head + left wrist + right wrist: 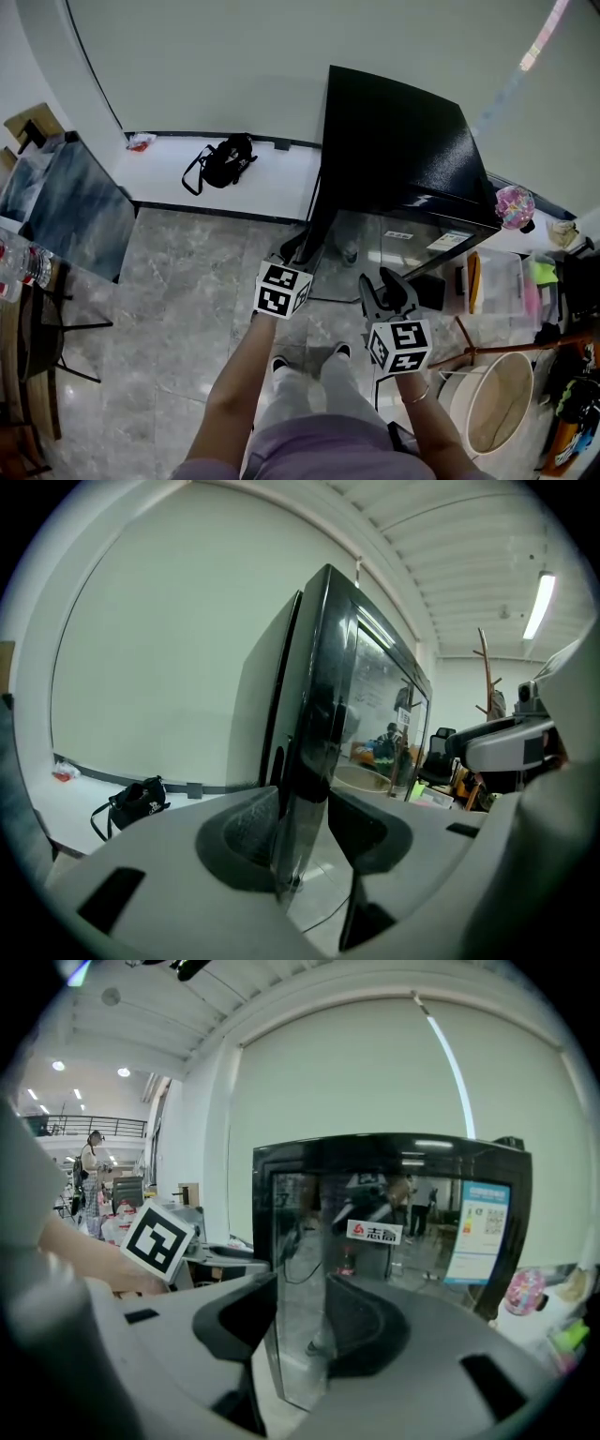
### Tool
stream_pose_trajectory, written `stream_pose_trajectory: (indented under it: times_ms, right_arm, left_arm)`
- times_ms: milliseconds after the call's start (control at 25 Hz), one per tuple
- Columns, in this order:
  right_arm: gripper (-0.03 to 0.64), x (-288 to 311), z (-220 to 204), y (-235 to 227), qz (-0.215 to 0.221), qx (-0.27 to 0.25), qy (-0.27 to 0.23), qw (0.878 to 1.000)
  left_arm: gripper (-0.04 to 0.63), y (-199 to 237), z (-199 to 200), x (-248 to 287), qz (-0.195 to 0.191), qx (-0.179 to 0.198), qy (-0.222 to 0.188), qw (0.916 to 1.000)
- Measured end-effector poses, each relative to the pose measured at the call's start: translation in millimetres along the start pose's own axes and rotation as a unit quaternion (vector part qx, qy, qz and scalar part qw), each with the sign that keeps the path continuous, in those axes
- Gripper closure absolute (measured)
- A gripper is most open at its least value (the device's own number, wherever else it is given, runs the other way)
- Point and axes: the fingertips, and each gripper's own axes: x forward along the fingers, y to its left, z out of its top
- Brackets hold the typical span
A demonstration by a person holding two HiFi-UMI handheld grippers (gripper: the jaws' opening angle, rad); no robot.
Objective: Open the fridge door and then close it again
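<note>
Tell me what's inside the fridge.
The glass door of the fridge shows only reflections and a label; the contents behind it cannot be made out.

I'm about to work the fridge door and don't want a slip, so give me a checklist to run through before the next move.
1. Edge of the fridge door lined up with the left gripper: ok, the edge stands between its jaws.
2. Left gripper clamped on that edge: not ok, the jaws are apart and a gap shows beside the edge.
3. Right gripper free: ok, jaws apart, nothing held.
4. Door fully shut or ajar: cannot tell.
</note>
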Motion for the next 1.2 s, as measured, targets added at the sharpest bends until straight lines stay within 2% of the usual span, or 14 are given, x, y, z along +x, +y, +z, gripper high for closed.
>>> stream_pose_trajectory:
  times_ms: [760,960,1200]
  right_arm:
    - [0.460,-7.6,9.7,-4.8,-0.025,0.001,-0.010,1.000]
    - [0.460,-10.6,8.2,-1.8,-0.020,0.002,-0.010,1.000]
    - [0.460,-25.3,5.4,14.0,-0.010,0.000,-0.019,1.000]
  left_arm:
    - [0.433,-1.6,2.1,-0.4,0.010,-0.006,0.003,0.9999]
    - [0.448,-18.2,-7.5,-23.3,-0.002,-0.001,-0.002,1.0000]
    - [0.466,-34.1,-19.5,-45.7,-0.001,-0.004,-0.001,1.0000]
